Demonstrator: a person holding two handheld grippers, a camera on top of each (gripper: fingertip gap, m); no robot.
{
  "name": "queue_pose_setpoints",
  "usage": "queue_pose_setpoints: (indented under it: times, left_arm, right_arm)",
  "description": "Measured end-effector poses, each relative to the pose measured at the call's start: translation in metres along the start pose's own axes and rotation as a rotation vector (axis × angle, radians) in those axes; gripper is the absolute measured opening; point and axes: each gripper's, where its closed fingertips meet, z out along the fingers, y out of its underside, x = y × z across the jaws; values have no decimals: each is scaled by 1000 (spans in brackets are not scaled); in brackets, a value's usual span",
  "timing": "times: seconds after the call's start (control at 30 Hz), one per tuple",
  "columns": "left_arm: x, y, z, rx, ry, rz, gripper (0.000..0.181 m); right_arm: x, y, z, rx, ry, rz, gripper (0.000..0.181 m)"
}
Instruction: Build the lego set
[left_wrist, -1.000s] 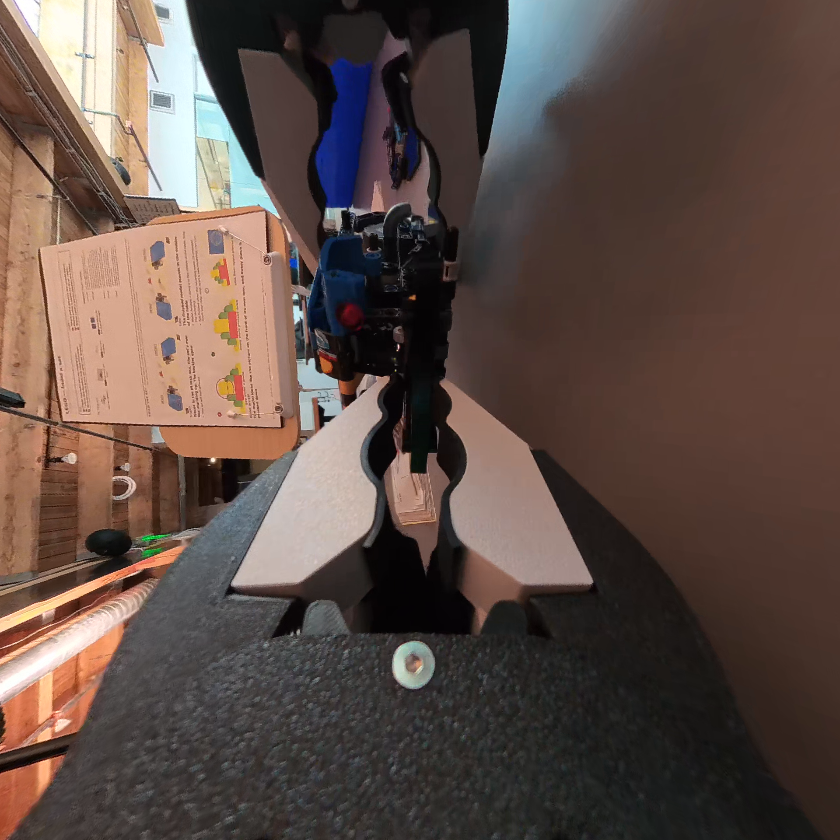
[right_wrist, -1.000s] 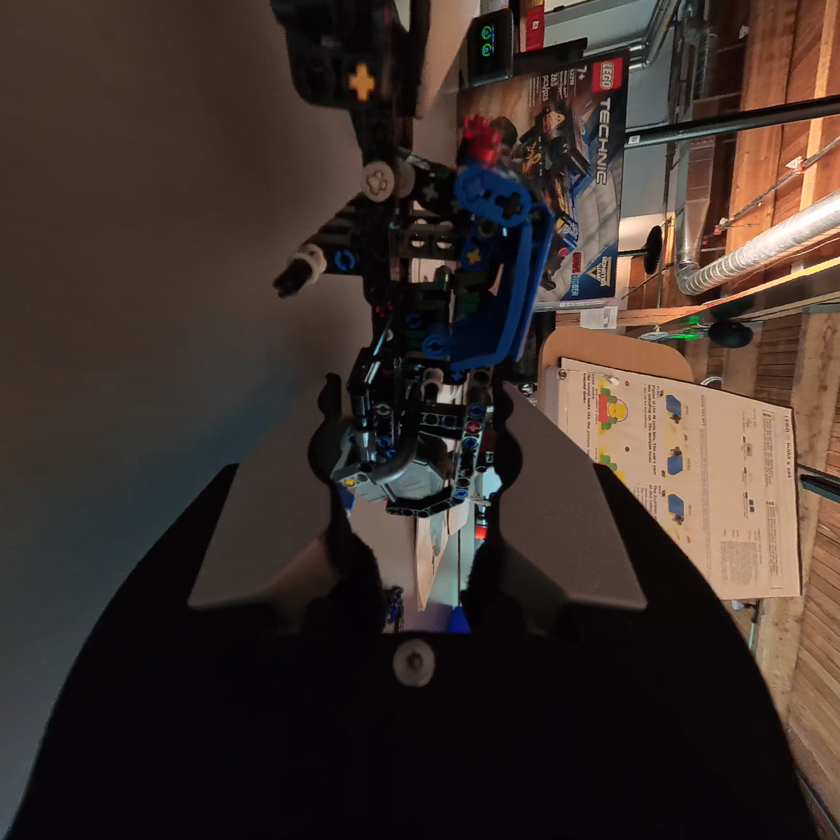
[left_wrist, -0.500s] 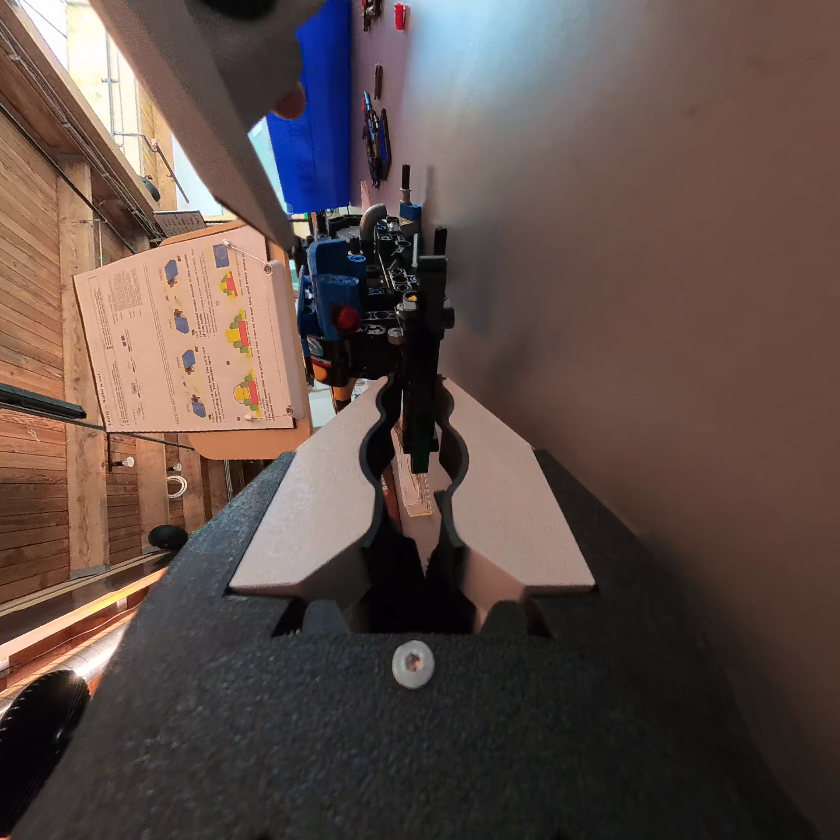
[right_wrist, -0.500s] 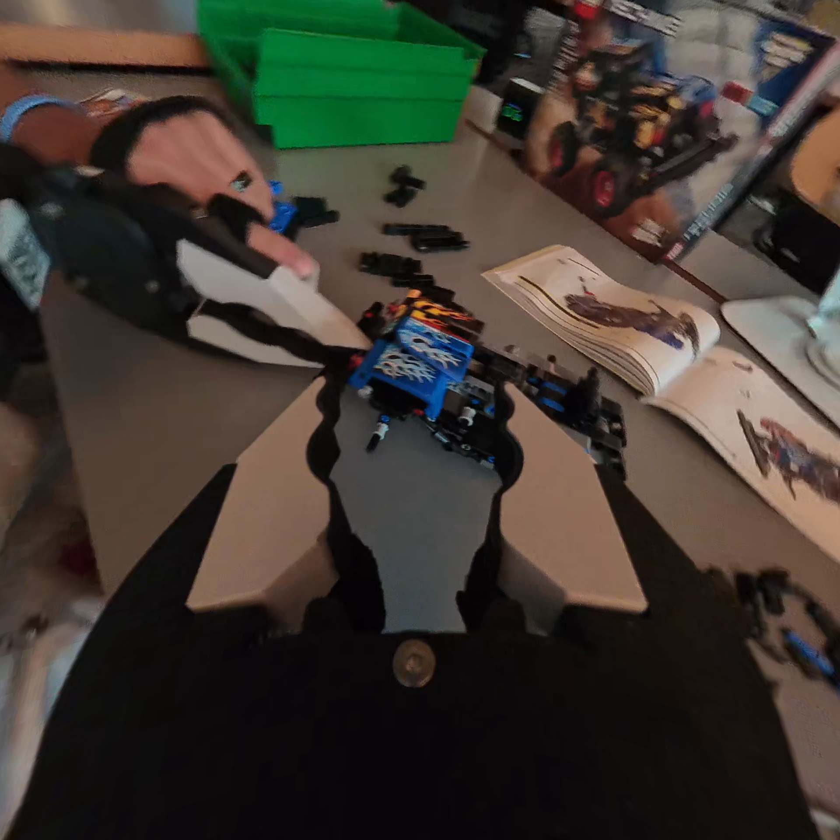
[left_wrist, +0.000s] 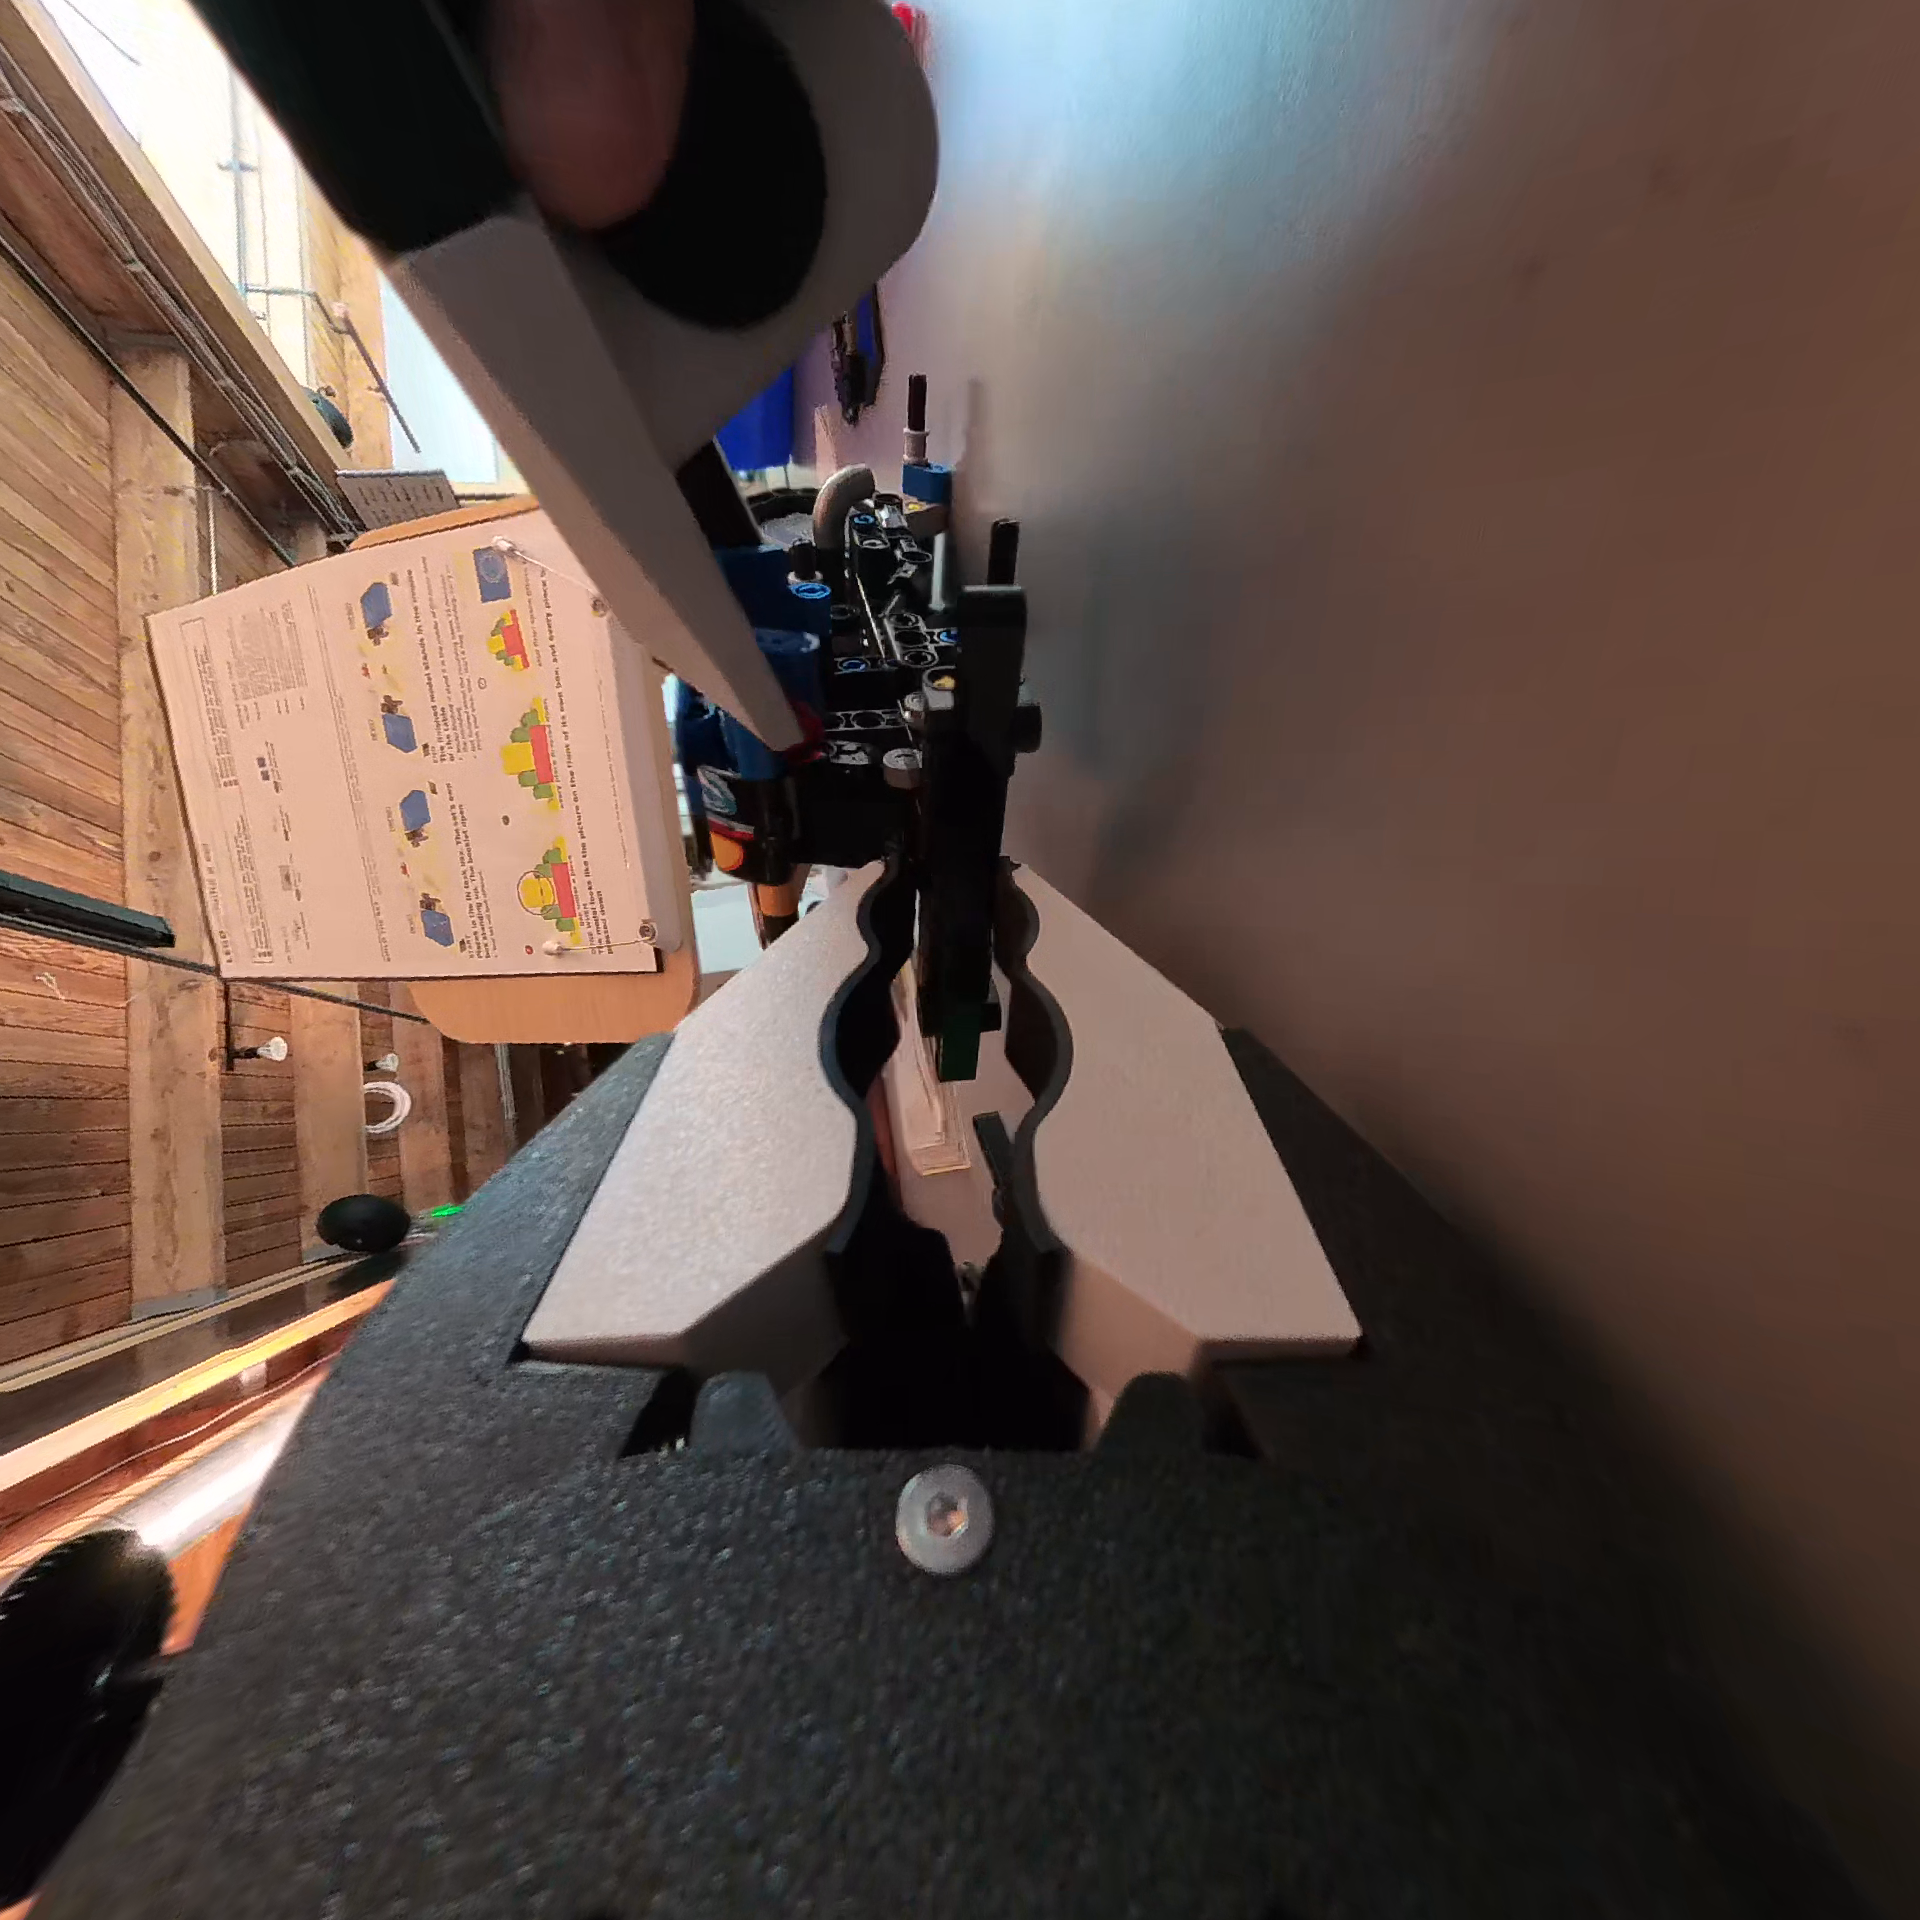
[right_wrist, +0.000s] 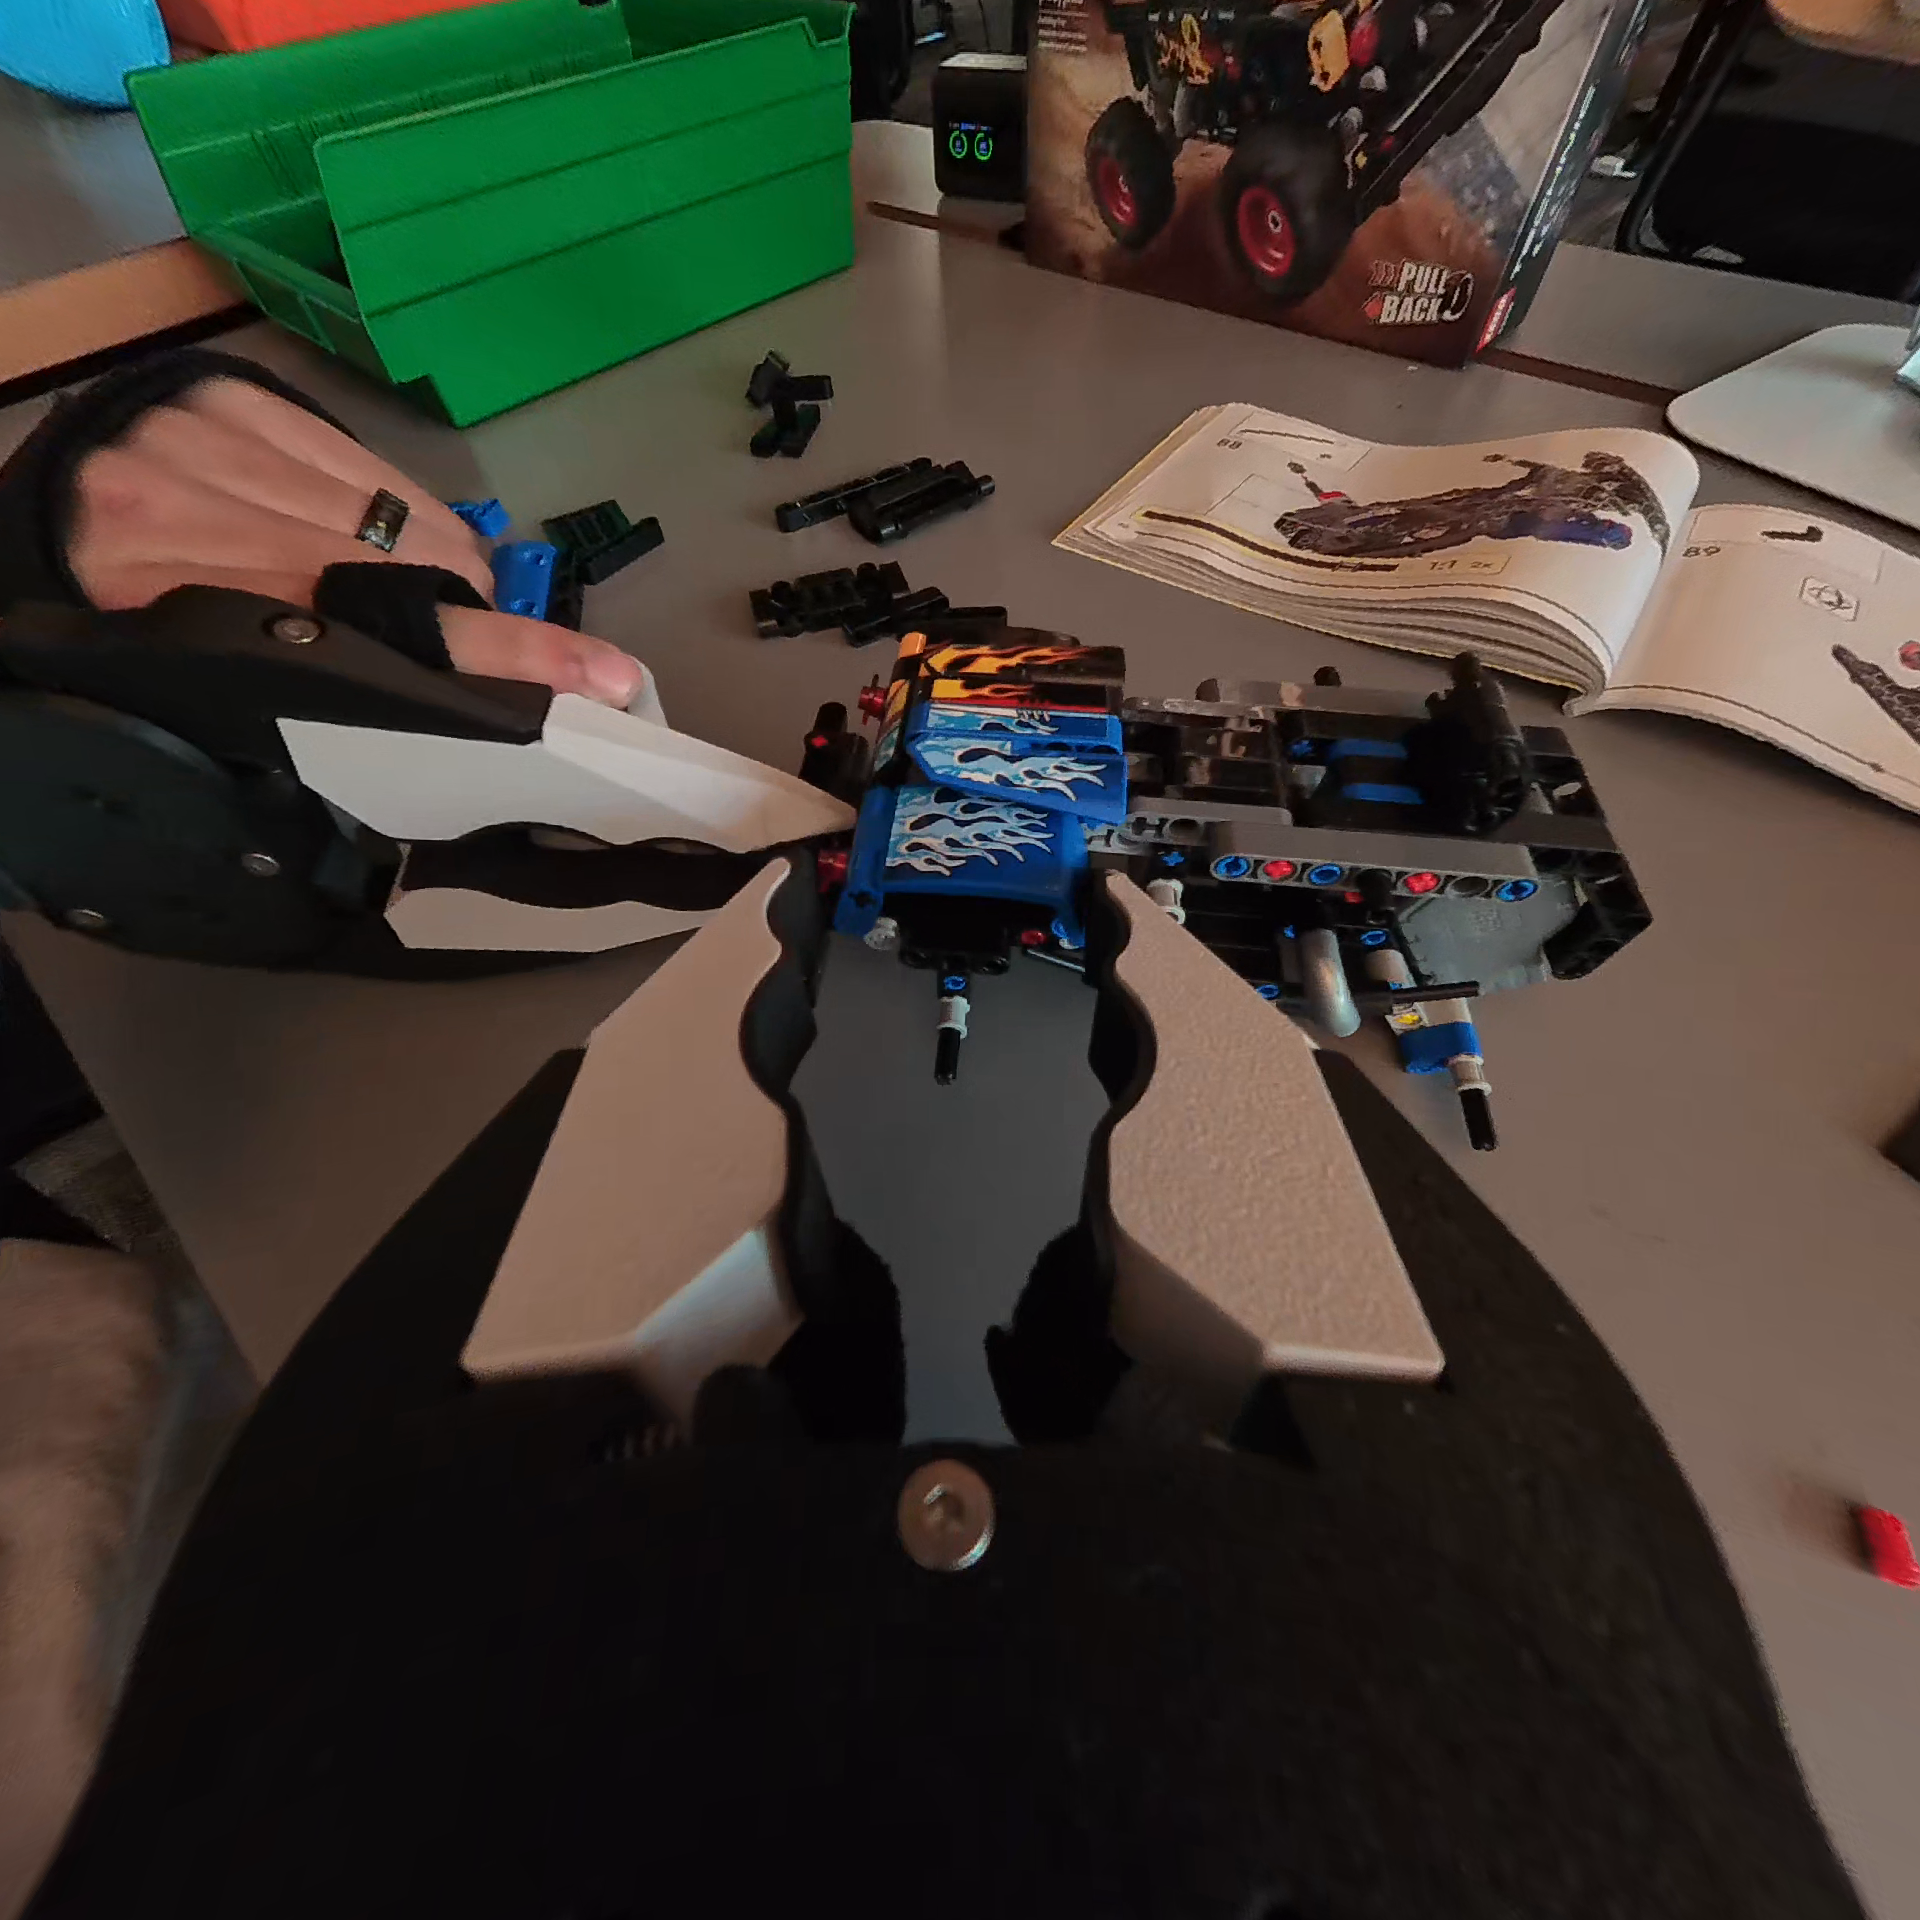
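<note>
One model: we see a half-built toy truck (right_wrist: 1226, 831) lying on the grey table (right_wrist: 1039, 343), blue flame panels at its near end, grey and black frame running off to the right.
Left tongs: our left gripper (left_wrist: 940, 904) is clamped on a black beam at the end of the truck (left_wrist: 894, 675); fingers close together around it.
Left tongs, other view: it (right_wrist: 821, 831) comes in from the left, tips at the blue panels; a hand (right_wrist: 260, 520) with a ring holds it.
Right tongs: our right gripper (right_wrist: 940, 904) hangs just in front of the truck, fingers apart, nothing between them; tips near the blue end, contact unclear.
Right tongs, left view: one white finger (left_wrist: 665, 499) slants down to a red pin on the truck.
Loose parts: black pieces (right_wrist: 873, 499) and blue pieces (right_wrist: 520, 571) behind the truck; one red piece (right_wrist: 1883, 1548) near right.
Booklet: open (right_wrist: 1455, 540), right of the truck.
Bin: green (right_wrist: 582, 208), far left.
Box: set box (right_wrist: 1299, 156), far side.
Sheet: printed page on a board (left_wrist: 405, 769), left view only.
</note>
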Motion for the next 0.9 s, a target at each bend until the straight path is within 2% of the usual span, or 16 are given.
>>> queue_pose_setpoints:
  times: [0.2, 0.4, 0.63, 0.73, 0.9]
  left_arm:
    - [1, -2, -10, 47, 65, -154, 22]
    - [9, 15, -28, -20, 157, -279, 27]
    - [1, 45, -37, -116, 193, -664, 27]
    - [-1, 42, -38, -107, 216, -824, 26]
    - [6, 33, -31, -90, 382, -1208, 34]
  right_arm:
    - [0, 1, -1, -15, -9, -10, 49]
    - [3, 7, -3, -41, 10, -49, 50]
    - [0, 16, -1, -63, 38, -117, 50]
    - [0, 17, -1, -63, 34, -115, 50]
    - [0, 17, -4, -60, 15, -90, 52]
